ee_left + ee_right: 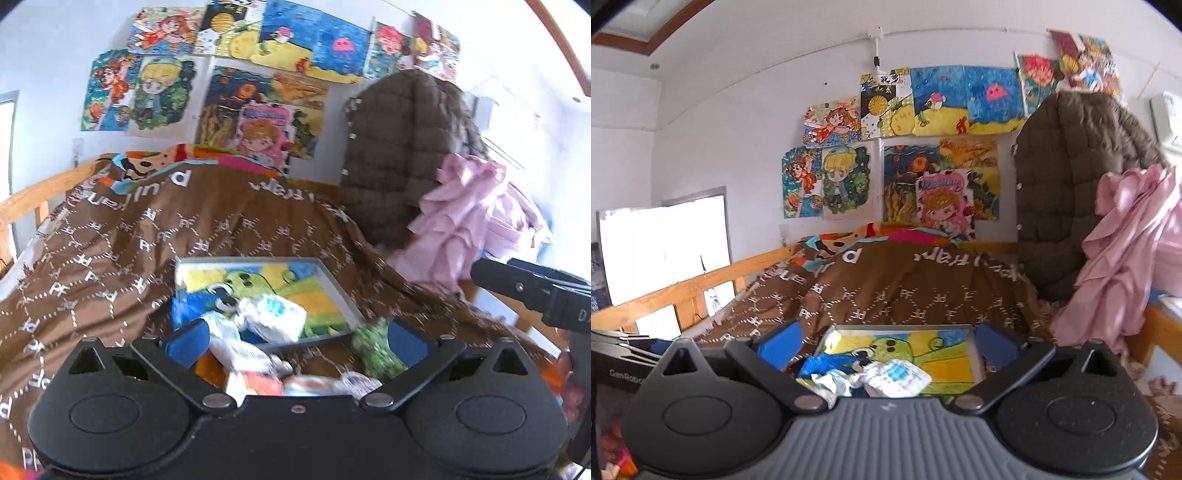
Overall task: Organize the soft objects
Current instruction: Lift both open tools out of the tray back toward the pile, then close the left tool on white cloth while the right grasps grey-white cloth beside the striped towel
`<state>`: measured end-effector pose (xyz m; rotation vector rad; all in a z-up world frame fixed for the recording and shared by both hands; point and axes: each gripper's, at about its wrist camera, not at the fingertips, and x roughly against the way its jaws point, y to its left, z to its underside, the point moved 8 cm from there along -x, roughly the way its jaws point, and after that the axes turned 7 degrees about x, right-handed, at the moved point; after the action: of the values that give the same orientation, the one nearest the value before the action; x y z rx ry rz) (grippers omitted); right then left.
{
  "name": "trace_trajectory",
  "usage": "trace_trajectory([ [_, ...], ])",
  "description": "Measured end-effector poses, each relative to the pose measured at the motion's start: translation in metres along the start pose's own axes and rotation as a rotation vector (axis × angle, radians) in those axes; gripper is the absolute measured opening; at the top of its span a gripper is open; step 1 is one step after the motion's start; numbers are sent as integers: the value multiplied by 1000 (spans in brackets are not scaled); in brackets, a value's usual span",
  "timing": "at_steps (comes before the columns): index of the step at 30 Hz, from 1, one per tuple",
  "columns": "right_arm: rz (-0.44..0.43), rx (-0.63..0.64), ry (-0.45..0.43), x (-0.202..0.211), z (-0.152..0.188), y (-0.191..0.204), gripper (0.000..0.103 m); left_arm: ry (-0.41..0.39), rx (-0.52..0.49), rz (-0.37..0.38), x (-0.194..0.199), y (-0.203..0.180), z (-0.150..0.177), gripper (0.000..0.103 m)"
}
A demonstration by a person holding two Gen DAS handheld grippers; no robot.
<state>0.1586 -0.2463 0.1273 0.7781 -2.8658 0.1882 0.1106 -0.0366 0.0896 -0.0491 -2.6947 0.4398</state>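
Note:
A brown patterned quilt point(147, 236) covers the bed; it shows too in the right wrist view as the quilt point(886, 291). On it lies a framed colourful picture point(295, 280), the same picture point(945, 350), with crumpled white and blue cloths point(273, 317), the cloths point(894, 376), heaped at its near edge. A green soft piece point(373, 350) lies beside them. My left gripper point(295, 339) stands wide open above the heap, holding nothing. My right gripper point(886, 347) is open too, empty, over the same heap. The right gripper's body point(535, 291) juts in at the left view's right edge.
A brown padded jacket point(1067, 192) and a pink garment point(1126, 251) hang at the bed's right end. A wooden bed rail point(701, 284) runs along the left. Children's drawings point(923, 147) cover the wall behind. A bright window point(665, 251) is at left.

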Motion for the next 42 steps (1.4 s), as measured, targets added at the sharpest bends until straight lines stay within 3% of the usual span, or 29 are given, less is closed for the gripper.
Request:
trace_trajectory([
  [7,80,-4,32,38,28,11,103,52,-28,30,14,-6,42,102],
  [13,109,-24,148,36,75,5,103,160,-60,35,5,0,81,102],
  [20,83,-85,315,24,136,-3,103,232,-98,30,-7,10,108,102],
  [26,46,-142,463,6,169,-4,103,311,-134,33,-21,14,130,102],
  [31,24,-183,541,-7,190,-5,103,363,-166,54,-35,14,145,102],
  [42,2,-185,632,-33,219,-1,99,409,-81,83,-77,20,165,102],
])
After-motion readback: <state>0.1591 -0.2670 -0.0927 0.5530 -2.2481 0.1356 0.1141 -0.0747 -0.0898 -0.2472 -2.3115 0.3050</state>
